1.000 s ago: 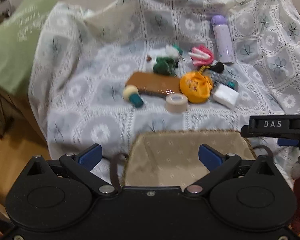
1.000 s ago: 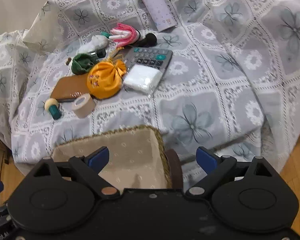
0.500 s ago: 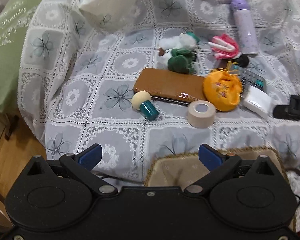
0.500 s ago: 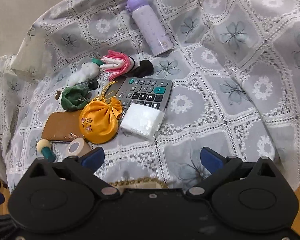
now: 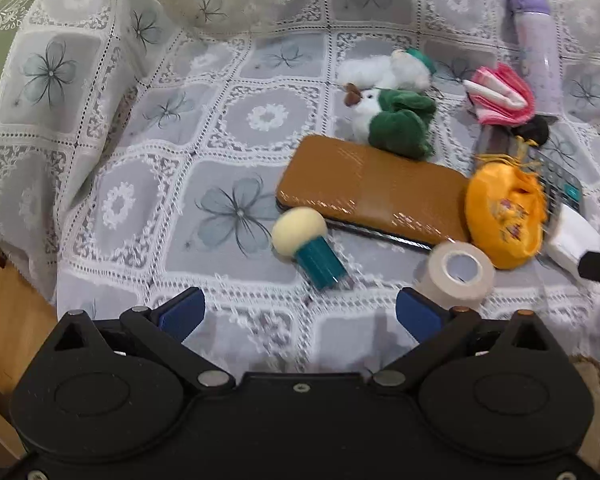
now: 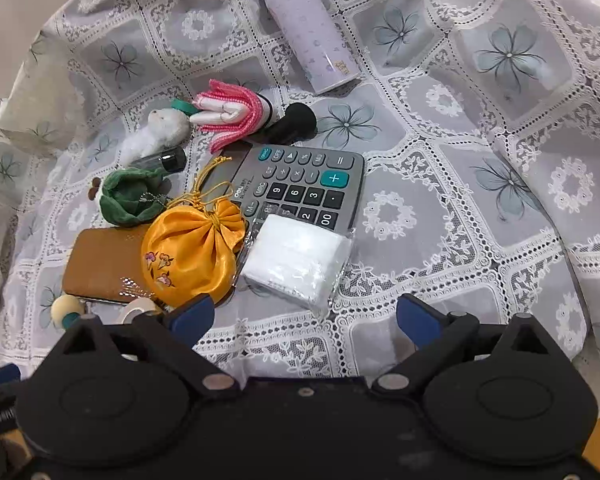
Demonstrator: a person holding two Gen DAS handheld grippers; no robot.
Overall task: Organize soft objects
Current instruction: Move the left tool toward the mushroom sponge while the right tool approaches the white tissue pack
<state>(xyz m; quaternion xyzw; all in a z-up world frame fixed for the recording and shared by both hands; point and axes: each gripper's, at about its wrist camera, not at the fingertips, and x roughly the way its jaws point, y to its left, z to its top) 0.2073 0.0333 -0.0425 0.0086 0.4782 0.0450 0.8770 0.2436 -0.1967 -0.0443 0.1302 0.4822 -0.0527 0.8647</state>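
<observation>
Surface under inspection: a lace floral cloth (image 6: 440, 216) draped over its support, rumpled at the edges. Resting on it in one cluster: a grey calculator (image 6: 300, 188) at centre; a white plastic-wrapped pack (image 6: 300, 264) at its 6 o'clock, overlapping the lower keys; an orange drawstring pouch (image 6: 192, 252) at 8 o'clock, touching a brown case (image 6: 104, 268). Green plush (image 6: 130, 198) and white plush (image 6: 156, 134) lie at 9 to 10 o'clock, pink folded fabric (image 6: 232, 114) at 11. A lilac bottle (image 6: 306, 28) lies on its side at 12. A tape roll (image 5: 456, 274) and a mushroom-shaped piece (image 5: 306, 244) sit nearest.
</observation>
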